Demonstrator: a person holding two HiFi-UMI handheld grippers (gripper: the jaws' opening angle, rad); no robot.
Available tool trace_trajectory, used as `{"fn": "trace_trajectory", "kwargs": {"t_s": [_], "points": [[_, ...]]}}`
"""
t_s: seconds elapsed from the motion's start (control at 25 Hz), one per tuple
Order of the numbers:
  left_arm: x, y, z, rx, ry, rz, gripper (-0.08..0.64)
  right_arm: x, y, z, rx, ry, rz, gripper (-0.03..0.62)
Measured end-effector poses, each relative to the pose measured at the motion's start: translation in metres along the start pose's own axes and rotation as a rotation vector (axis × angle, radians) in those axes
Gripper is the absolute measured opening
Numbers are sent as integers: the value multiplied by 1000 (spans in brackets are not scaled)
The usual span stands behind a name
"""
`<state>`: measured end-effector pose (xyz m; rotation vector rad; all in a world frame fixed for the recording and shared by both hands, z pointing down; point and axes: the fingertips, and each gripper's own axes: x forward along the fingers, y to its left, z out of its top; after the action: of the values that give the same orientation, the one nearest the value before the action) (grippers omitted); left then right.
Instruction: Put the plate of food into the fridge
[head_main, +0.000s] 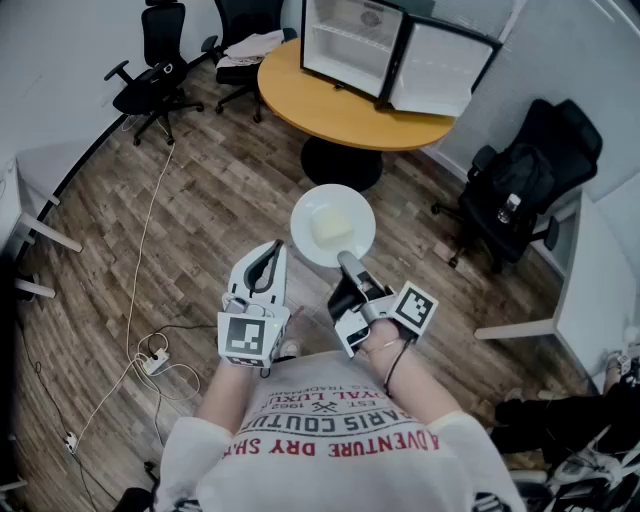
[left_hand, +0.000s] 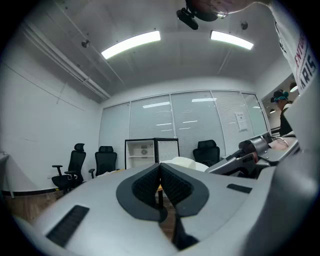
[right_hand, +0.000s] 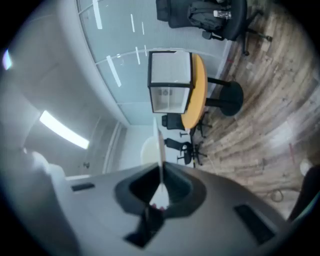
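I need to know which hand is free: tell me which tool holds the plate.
The right tool, shut on the rim of the white plate of food; the left tool is shut on nothing.

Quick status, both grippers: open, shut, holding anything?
Left gripper: shut, nothing between its jaws.
Right gripper: shut on the rim of the plate.

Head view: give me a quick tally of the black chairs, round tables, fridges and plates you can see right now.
Black chairs: 3
Round table: 1
Fridge: 1
Plate: 1
Total: 6
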<state>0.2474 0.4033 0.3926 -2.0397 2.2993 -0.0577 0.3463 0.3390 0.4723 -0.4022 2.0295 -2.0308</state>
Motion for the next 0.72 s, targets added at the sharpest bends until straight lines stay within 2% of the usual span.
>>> {"fn": "trace_trajectory", "kwargs": {"t_s": [0.12,0.44,0.72], "points": [[0,3,-2,-19,13,9,32,1,1,1,1,-5,12,38],[4,6,-9,-3,11,-3,33,3,-3,1,6,-5,5,38],[6,29,-17,-24,8,-32,33,21,-7,-5,12,-62,-4,38]]}}
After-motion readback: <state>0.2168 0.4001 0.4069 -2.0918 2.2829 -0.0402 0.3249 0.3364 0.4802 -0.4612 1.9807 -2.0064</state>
